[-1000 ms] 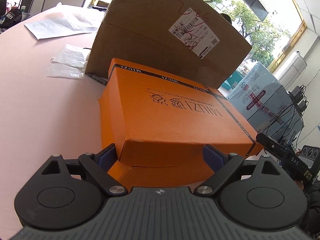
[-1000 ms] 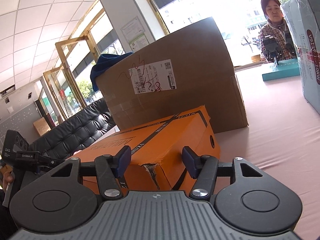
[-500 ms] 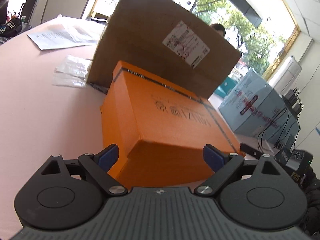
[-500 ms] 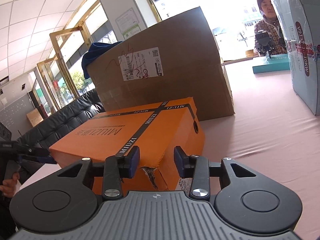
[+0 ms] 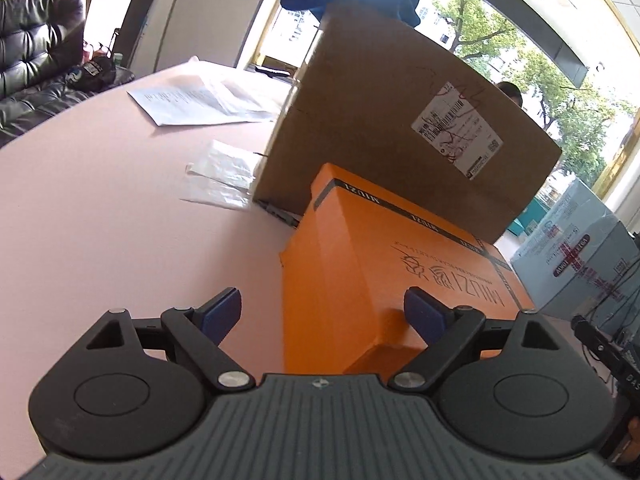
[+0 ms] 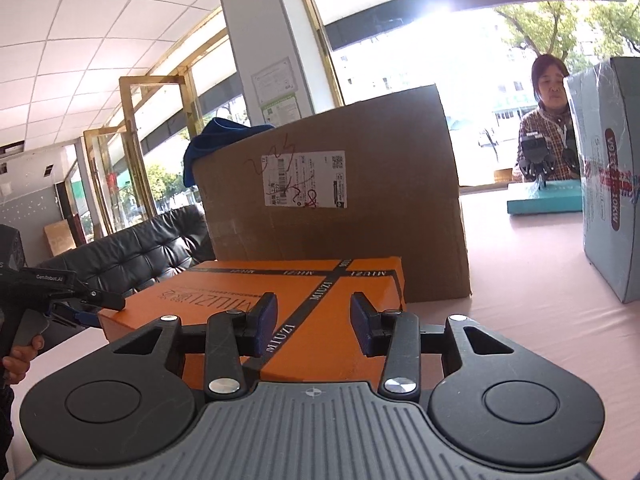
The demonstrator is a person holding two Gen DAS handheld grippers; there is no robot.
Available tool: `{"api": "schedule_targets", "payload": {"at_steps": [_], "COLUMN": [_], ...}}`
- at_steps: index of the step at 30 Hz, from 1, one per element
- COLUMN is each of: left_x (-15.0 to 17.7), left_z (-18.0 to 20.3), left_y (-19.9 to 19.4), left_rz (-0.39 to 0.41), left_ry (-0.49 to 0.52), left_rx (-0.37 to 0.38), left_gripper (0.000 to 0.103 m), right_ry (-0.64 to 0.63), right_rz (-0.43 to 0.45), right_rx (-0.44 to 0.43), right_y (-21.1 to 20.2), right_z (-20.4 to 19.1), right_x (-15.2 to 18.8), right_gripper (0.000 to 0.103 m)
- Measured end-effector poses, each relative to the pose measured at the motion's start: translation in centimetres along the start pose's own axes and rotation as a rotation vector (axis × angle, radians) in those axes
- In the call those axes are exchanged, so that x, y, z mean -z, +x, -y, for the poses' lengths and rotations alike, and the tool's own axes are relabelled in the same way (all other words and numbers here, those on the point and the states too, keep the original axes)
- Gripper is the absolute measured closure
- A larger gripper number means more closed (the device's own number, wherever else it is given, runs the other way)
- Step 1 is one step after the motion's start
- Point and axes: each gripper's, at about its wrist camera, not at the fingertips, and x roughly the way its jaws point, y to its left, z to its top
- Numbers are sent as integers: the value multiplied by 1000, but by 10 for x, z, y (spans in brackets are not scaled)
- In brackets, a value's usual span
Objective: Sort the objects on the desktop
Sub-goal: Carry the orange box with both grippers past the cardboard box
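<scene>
Two tools flank the orange box at lower centre on the pink surface: left tool closing, pads clear; right tool apart above the lid.

I see a pink table carrying an orange box, a tall cardboard carton behind it, papers far left, and pale blue boxes right.

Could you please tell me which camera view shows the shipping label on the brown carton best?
The right wrist view: the label faces that camera nearly square-on and upright, with its barcode and red scribbles plain. The left wrist view shows the same label smaller, tilted and seen at an angle on the carton.
</scene>
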Motion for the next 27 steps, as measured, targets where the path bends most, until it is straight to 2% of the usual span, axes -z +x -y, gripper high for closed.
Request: {"api": "schedule_targets", "payload": {"at_steps": [3,7,12,15,19,21,23,24,25,27], "left_x": [3,16,19,22,23,20,14,10,7,0], "left_z": [1,4,-18,-18,-5,-4,-8,-12,-15,-19], "left_y": [-5,1,6,7,6,6,8,10,11,17], "left_rz": [-3,-51,-75,-54,-22,-30,-55,-66,-75,-99], "left_ry": [38,104,-18,-12,50,49,4,-35,-71,-122], "left_rx": [9,-43,25,17,-35,-40,-25,-6,18,77], "left_gripper": [15,18,16,11,11,11,12,12,12,12], "right_ry": [-37,-52,-13,7,41,62,110,161,213,315], "right_rz": [-54,-98,-95,-89,-85,-85,-48,7,62,172], "right_rx": [-28,-16,-37,-52,-70,-74,-63,-55,-47,-31], "right_y": [7,20,24,24,25,24,15,10,5,-5], "right_z": [-8,-12,-5,-2,3,4,9,16,22,34], "right_x": [-2,5,9,11,11,10,7,5,4,0], "right_gripper": [91,91,91,91,91,89,60,20,0,0]}}
